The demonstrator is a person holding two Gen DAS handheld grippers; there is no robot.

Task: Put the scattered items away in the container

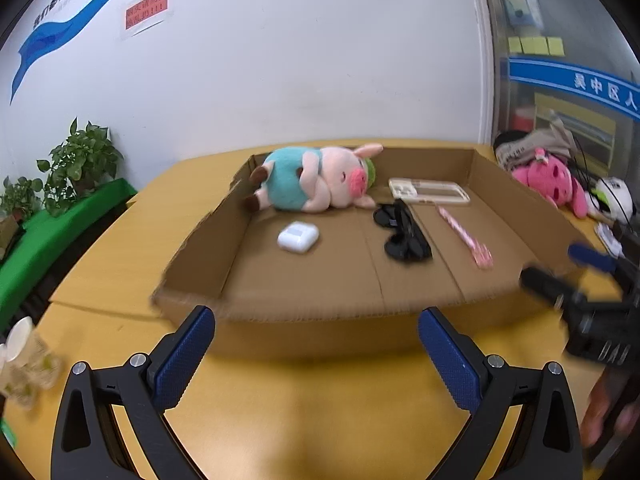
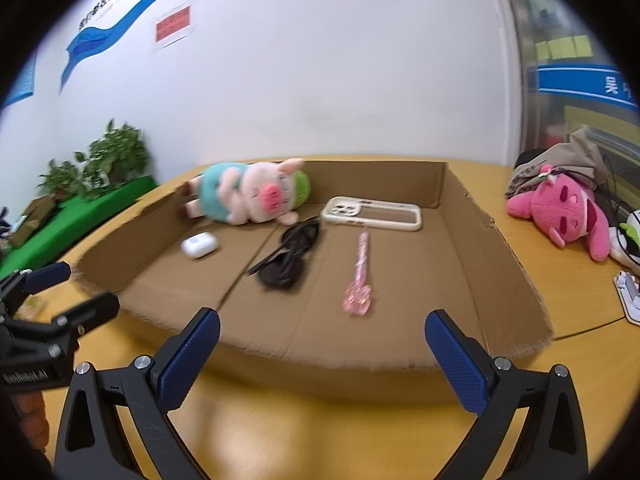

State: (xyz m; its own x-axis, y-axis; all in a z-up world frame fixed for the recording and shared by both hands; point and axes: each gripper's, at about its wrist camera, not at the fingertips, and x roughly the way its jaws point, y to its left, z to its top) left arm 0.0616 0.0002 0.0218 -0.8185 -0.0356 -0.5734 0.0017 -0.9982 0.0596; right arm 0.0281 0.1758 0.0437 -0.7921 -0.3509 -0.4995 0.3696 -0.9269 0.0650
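Observation:
A shallow cardboard box (image 1: 200, 248) (image 2: 500, 264) lies on the yellow table. Inside it lie a pig plush in teal (image 1: 312, 180) (image 2: 248, 192), a white earbud case (image 1: 298, 237) (image 2: 199, 245), black sunglasses (image 1: 402, 232) (image 2: 290, 256), a cream phone case (image 1: 428, 190) (image 2: 372, 213) and a pink pen (image 1: 466, 238) (image 2: 360, 276). My left gripper (image 1: 316, 344) stands open before the box's near wall, nothing between its fingers. My right gripper (image 2: 322, 350) is open too, just short of that wall, empty. Each gripper shows at the edge of the other's view.
A pink plush (image 1: 550, 180) (image 2: 568, 210) and a white-and-green toy (image 1: 614, 198) lie on the table right of the box, with a grey bag behind. A white item (image 2: 630, 296) sits at the right edge. Potted plants (image 1: 80, 160) stand far left; a wall behind.

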